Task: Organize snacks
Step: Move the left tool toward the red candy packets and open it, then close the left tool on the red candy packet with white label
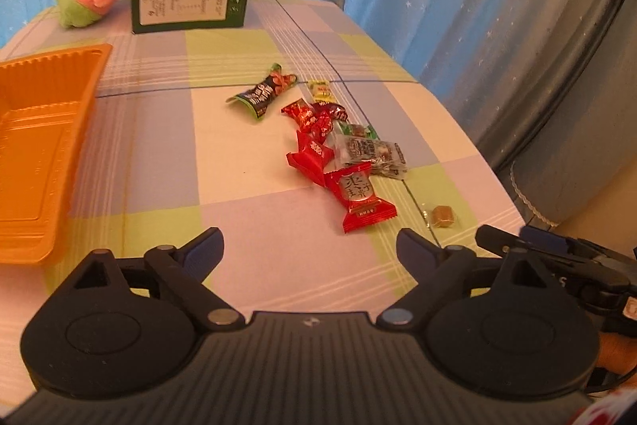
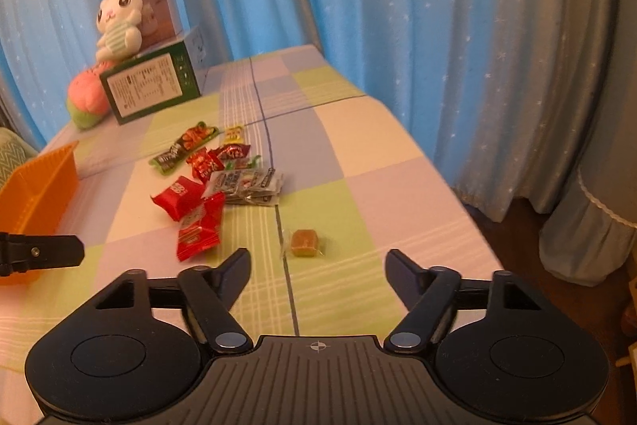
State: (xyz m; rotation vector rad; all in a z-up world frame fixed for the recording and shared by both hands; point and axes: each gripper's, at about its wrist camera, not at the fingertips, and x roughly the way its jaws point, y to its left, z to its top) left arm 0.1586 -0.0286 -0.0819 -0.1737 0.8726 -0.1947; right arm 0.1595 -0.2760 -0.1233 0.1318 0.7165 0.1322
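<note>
I see a pile of snacks (image 1: 338, 146) in the middle of the checked table (image 1: 159, 146), orange tray (image 1: 36, 146) to its left. My left gripper (image 1: 308, 249) and right gripper (image 2: 318, 267) gape wide, holding nothing. A brown candy (image 2: 304, 241) lies alone. Only the right view shows the bunny toy's (image 2: 117, 22) face.

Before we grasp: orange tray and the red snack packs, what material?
Orange tray: looks like thin moulded plastic, glossy, with ribbed walls and stamped floor lines. Red snack packs: likely plastic or foil film, shiny, crinkled, with crimped ends. Which film I cannot tell.
</note>
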